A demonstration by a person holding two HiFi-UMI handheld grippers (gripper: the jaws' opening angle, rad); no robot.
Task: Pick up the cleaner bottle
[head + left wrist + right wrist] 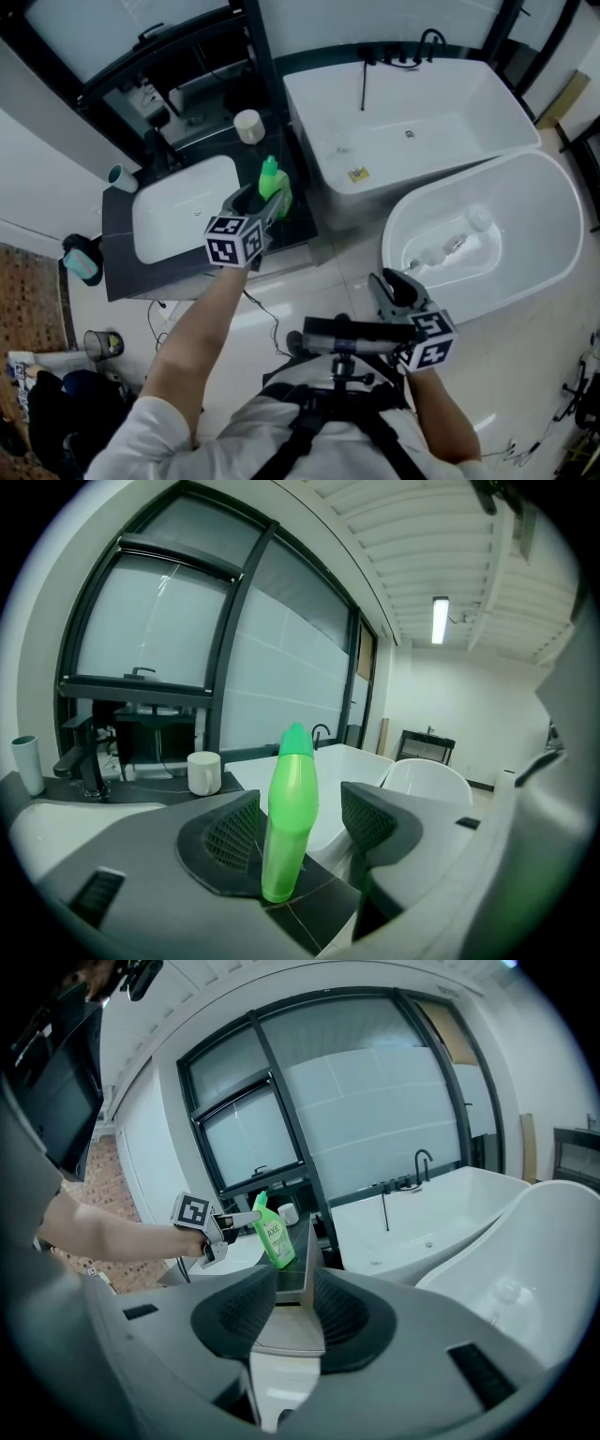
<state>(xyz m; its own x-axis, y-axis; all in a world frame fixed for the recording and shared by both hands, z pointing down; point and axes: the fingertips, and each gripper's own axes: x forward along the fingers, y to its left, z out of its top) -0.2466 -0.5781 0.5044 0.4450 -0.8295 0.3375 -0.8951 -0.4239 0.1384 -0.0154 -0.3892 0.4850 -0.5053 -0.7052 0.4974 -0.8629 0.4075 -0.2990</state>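
Observation:
The green cleaner bottle (pixel 275 186) stands upright on the dark vanity counter (pixel 291 230), just right of the white sink (pixel 183 211). My left gripper (pixel 263 202) reaches out to it at arm's length. In the left gripper view the bottle (pixel 289 817) rises between the spread jaws of that gripper (pixel 302 803), close to the left pad, with a gap to the right pad. The right gripper view shows the bottle (pixel 272 1232) and the left gripper (pixel 239 1221) from the side. My right gripper (pixel 394 286) is held low near my body, open and empty (pixel 298 1293).
A white cup (pixel 249 126) sits behind the bottle on the counter, and a teal-rimmed cup (pixel 122 178) stands at the sink's far left. A rectangular tub (pixel 412 131) and an oval tub (pixel 487 234) fill the right side. A wire bin (pixel 101 345) stands on the floor.

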